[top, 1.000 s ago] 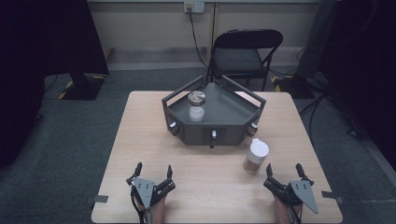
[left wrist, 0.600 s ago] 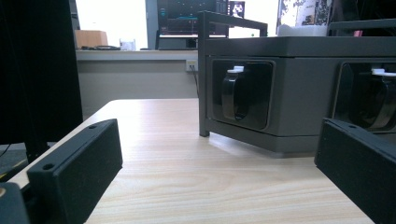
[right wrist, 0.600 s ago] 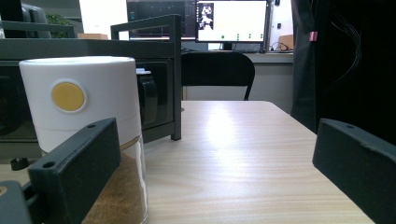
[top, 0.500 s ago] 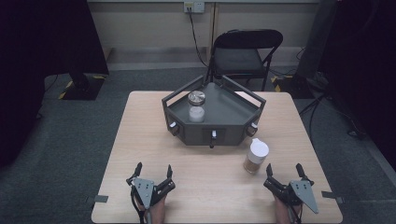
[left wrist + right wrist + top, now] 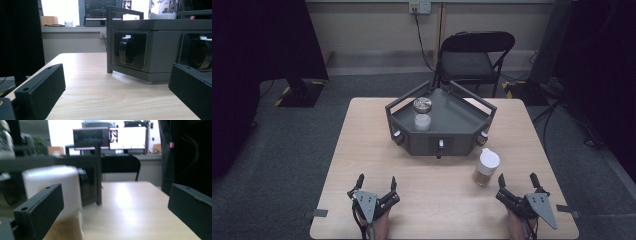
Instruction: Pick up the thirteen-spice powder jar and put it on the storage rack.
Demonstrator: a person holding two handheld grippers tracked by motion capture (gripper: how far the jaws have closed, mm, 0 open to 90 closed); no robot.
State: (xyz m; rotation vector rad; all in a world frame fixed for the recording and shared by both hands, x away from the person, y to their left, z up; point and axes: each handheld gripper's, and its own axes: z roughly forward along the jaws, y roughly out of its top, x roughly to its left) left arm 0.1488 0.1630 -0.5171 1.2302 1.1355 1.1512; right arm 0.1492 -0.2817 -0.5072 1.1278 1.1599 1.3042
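Nothing moved since earlier frame. White-capped clear plastic jar of brown powder upright near table's right edge, just ahead-left of right gripper; left gripper farther. Both fingers released.

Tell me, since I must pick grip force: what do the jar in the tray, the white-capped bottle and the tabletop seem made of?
Jar: looks like clear glass showing white contents, with a shiny, probably metal lid. White-capped bottle: likely plastic, with a matte white cap over a translucent body showing tan contents. Tabletop: pale wood or wood-look laminate, with visible grain and a soft sheen.
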